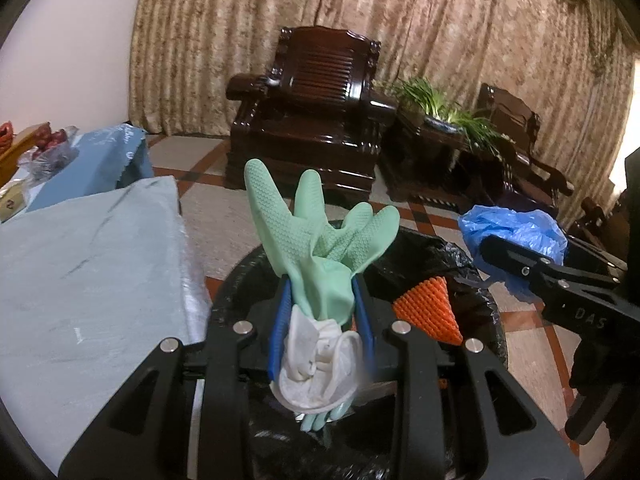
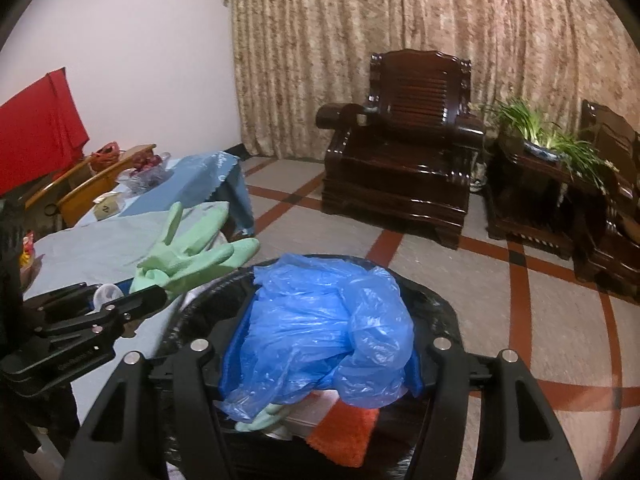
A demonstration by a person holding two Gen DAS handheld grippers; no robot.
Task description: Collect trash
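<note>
1. A green rubber glove (image 1: 320,240) with its white lining (image 1: 320,364) is clamped in the left gripper (image 1: 323,308), fingers pointing up.
2. A crumpled blue plastic bag (image 2: 320,328) is clenched in the right gripper (image 2: 320,344).
3. Directly below both grippers sits a black-lined trash bin (image 1: 486,308), holding an orange textured piece (image 1: 426,306).
4. Left of the left gripper lies the worktop (image 1: 92,272), covered in pale blue cloth.

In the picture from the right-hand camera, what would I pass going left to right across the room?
Red cloth → left tool holding the mint-green rubber glove → crumpled blue plastic bag in the right tool, above the black-lined trash bin → dark carved wooden armchair → green potted plant.
</note>
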